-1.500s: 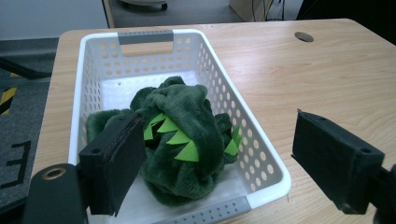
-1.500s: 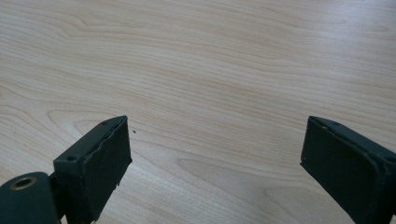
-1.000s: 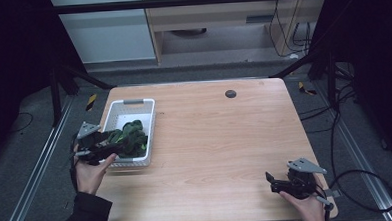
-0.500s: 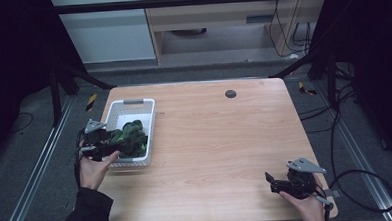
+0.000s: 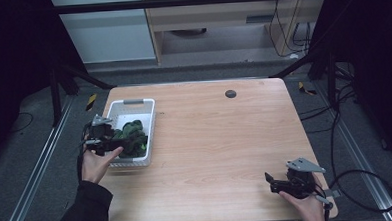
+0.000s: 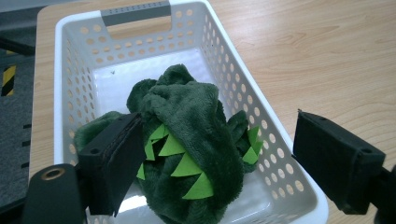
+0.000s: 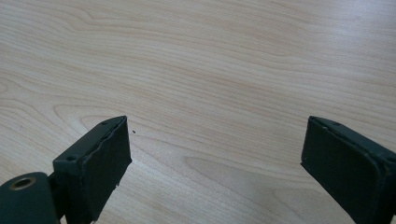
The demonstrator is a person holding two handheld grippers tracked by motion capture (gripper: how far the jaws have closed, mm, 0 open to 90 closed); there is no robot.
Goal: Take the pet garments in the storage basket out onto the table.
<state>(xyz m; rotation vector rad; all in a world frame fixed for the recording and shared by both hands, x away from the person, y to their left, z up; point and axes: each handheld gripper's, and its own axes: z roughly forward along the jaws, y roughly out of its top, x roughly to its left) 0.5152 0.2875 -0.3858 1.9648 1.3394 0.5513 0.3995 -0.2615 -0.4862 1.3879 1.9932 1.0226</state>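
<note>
A dark green plush toy point(image 6: 196, 140) with light green felt spikes lies in a white perforated basket point(image 6: 70, 60) at the table's left edge. In the high view the toy point(image 5: 131, 136) fills the basket's near half. My left gripper point(image 6: 219, 163) hangs open over the toy, one jaw against its left side, the other out over the basket's right rim. From above, the left gripper point(image 5: 104, 137) sits at the basket's point(image 5: 131, 104) left wall. My right gripper point(image 7: 215, 172) is open over bare wood near the table's front right corner, seen from above as the right gripper point(image 5: 270, 181).
A small black round disc point(image 5: 230, 93) lies on the wooden table point(image 5: 225, 139) near its far edge. Dark floor, cables and metal frame legs surround the table. A pale cabinet stands beyond the far side.
My left gripper has moved slightly forward along the basket's left side and stays over the plush toy. The right gripper has not moved.
</note>
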